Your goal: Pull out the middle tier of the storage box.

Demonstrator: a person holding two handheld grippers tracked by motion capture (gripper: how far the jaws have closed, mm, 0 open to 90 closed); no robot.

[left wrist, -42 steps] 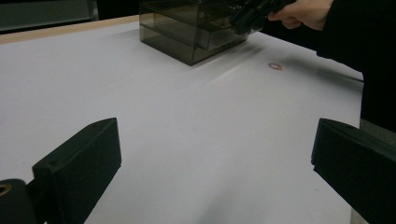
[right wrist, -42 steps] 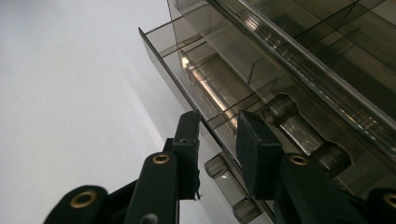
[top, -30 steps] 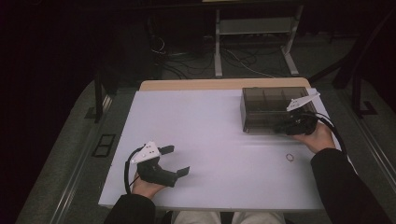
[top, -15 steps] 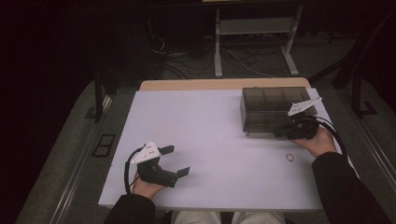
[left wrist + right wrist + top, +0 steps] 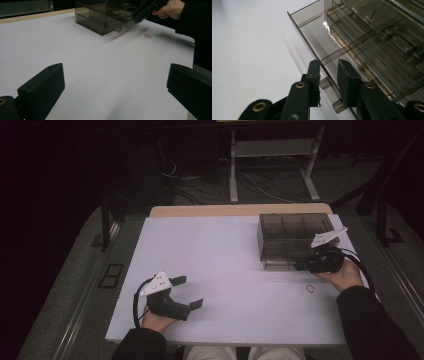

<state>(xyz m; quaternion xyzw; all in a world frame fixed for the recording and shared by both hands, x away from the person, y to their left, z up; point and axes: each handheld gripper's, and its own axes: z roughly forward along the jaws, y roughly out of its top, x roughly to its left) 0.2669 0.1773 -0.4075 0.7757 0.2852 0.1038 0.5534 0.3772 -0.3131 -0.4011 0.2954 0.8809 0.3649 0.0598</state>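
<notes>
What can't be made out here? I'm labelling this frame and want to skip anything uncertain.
- Smoked drawer box: its contents, lost in dark plastic and reflections in the right gripper view.
- Small ring on the table: too small to identify.
- Right gripper: jaws straddle the drawer front; contact on both sides can't be told.
- Left gripper: open over bare table.

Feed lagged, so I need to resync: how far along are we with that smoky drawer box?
Done: a drawer of the smoky transparent plastic drawer box sits partly out. In hand: the right hand-held gripper straddles its front wall; a firm clamp isn't clear. Left: the small ring lies on the table, untouched, and the left hand-held gripper is open and empty.
</notes>
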